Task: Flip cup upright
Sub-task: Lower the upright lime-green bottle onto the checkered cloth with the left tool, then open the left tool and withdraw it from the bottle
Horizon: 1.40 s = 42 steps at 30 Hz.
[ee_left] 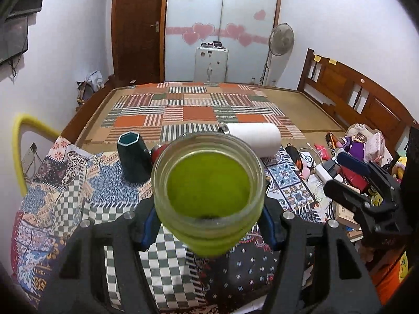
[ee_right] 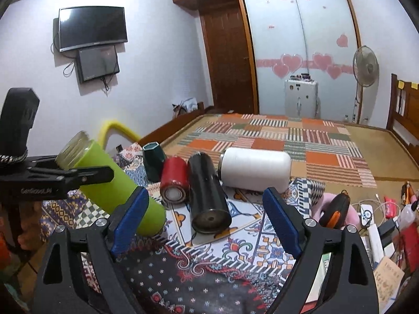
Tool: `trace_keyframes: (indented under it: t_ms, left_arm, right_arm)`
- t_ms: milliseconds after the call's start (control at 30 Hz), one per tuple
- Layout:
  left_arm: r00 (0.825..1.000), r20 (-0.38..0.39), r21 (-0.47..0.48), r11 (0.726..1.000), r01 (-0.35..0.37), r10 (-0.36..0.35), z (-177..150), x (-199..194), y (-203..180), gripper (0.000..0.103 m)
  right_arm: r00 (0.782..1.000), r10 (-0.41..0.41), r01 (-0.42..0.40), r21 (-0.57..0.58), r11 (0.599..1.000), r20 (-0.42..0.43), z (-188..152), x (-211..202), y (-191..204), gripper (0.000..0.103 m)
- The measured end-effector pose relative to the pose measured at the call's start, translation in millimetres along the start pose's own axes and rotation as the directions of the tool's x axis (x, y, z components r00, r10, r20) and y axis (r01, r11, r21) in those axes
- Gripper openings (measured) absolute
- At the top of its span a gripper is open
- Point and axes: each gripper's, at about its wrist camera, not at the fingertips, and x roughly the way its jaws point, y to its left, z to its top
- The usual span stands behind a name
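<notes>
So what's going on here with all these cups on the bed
A person is working with two handheld grippers. The left gripper has its jaws shut on a green cup near its mouth, holding it tilted with its base low over the patterned cloth, not yet upright. The right gripper is open and holds nothing. A red cup, a black cup and a white cup lie on their sides, and a dark teal cup stands behind them.
</notes>
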Motion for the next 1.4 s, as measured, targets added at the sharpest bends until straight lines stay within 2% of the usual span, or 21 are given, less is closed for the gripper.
trace_keyframes:
  t_ms: [367, 600, 833, 1033, 1167, 1400]
  left_arm:
    - [1.0, 0.018, 0.067, 0.998, -0.014, 0.013, -9.4, 14.8, -8.2, 0.062]
    - [1.0, -0.011, 0.054, 0.998, -0.007, 0.007, -13.7, 29.2, -2.9, 0.062]
    - [0.999, 0.031, 0.088, 0.996, -0.019, 0.017, -22.9, 26.8, -7.5, 0.062]
    - [0.999, 0.037, 0.062, 0.998, -0.021, 0.018, -24.2, 23.5, -1.5, 0.063]
    - [0.994, 0.09, 0.088, 0.994, -0.066, 0.058, -28.7, 7.3, -6.6, 0.073]
    - [0.972, 0.221, 0.069, 0.993, -0.099, 0.082, -34.0, -46.0, -3.8, 0.079]
  right_arm:
    - [0.999, -0.007, 0.009, -0.036, 0.999, 0.041, -8.5, 3.2, 14.3, 0.095]
    - [1.0, -0.002, 0.003, -0.05, 0.999, 0.03, -13.5, 7.8, 21.9, 0.095]
    - [1.0, -0.009, 0.01, -0.061, 0.998, 0.024, -19.0, 10.3, 26.2, 0.095]
    - [1.0, -0.01, 0.011, -0.053, 0.999, 0.021, -20.1, 8.1, 28.6, 0.095]
    - [0.999, -0.024, 0.026, -0.057, 0.998, 0.033, -18.1, 0.3, 31.1, 0.095]
    - [0.995, -0.049, 0.054, -0.058, 0.997, 0.091, -7.6, -28.9, 41.9, 0.095]
